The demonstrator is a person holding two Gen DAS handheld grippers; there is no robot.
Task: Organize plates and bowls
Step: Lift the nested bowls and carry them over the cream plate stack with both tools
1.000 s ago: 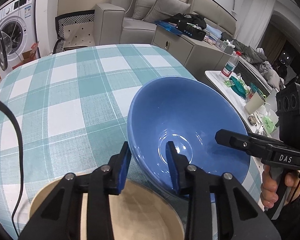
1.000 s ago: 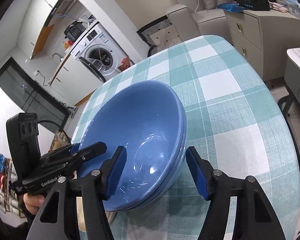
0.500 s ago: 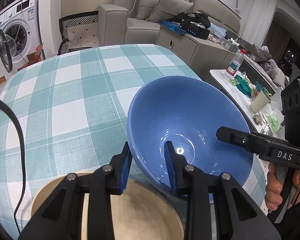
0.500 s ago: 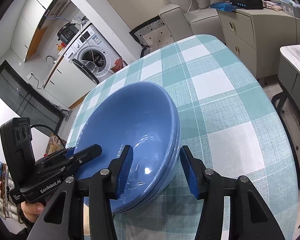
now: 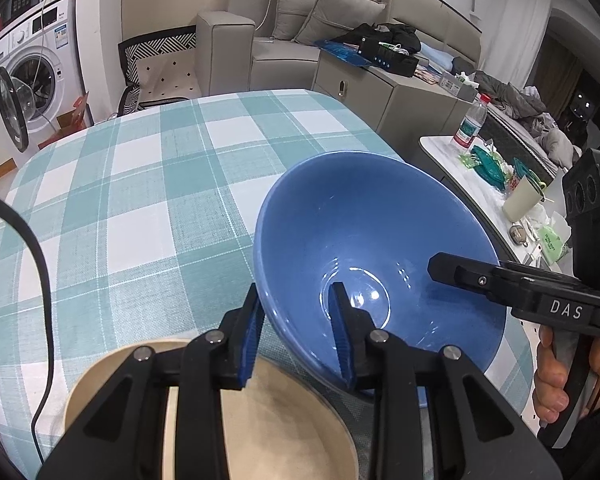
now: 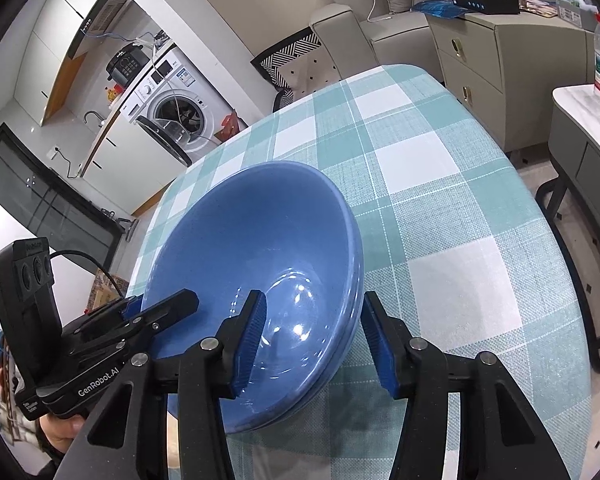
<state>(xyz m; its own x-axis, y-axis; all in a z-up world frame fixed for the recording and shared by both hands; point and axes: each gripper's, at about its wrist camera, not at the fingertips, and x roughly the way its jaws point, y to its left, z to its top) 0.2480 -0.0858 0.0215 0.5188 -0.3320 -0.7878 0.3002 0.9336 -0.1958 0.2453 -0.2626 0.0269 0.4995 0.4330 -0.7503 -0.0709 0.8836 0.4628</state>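
Observation:
A blue bowl (image 5: 364, 240) is tilted above the checked tablecloth. It also shows in the right wrist view (image 6: 240, 248), nested in a second blue bowl whose rim (image 6: 358, 280) shows under it. My left gripper (image 5: 296, 320) straddles the near rim, one finger inside and one outside. My right gripper (image 6: 314, 336) straddles the opposite rim with a small gap at the outer pad. A beige bowl (image 5: 284, 420) lies under my left gripper.
The table with the teal and white cloth (image 5: 140, 200) stretches away behind the bowls. A black cable (image 5: 40, 264) crosses its left side. A side table with a bottle (image 5: 470, 124) and clutter stands to the right. A sofa and a washing machine stand beyond.
Both grippers have narrowed around the blue bowl's rim, the right one clearly. The bowl has tipped and risen slightly toward the left gripper.

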